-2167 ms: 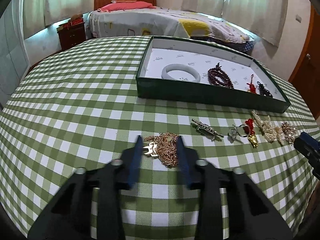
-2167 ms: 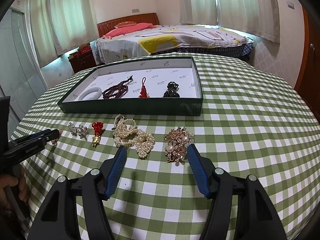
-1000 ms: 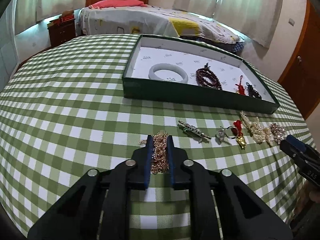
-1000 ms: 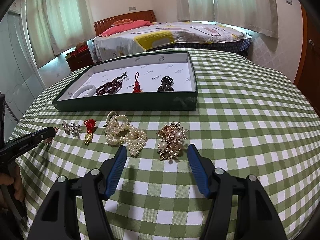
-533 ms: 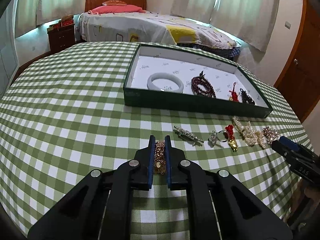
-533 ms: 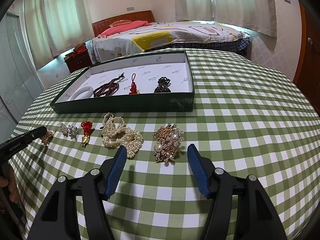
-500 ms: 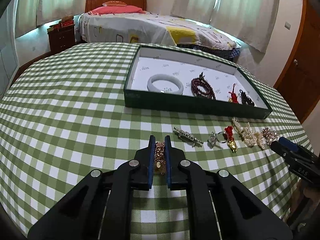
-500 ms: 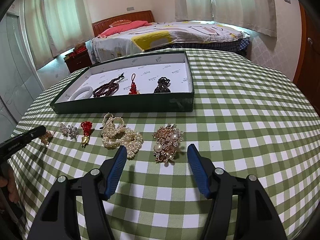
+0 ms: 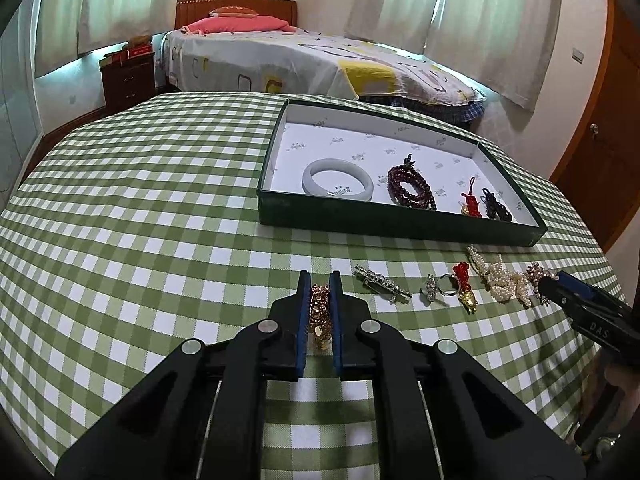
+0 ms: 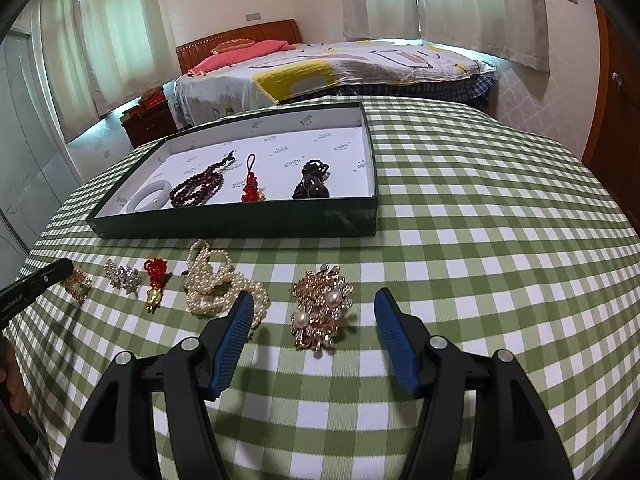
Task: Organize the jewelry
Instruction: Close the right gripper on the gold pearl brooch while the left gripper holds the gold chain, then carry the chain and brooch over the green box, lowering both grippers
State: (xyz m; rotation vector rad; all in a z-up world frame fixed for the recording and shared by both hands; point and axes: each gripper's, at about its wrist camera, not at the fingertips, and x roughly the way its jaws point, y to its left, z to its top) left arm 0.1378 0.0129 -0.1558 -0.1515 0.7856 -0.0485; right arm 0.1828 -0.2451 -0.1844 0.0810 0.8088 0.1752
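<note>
Left gripper clamped on gold chain; right gripper spread wide

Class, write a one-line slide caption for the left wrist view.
Left gripper shut on gold chain; green tray beyond.

Gold chain bunched, pinched between blue pads of left gripper, 6 o'clock in left wrist view. Green tray at 1 o'clock holds white bangle, dark red beads, red tassel charm, black beads. Pearl strand and gold pearl brooch lie on cloth.
</note>
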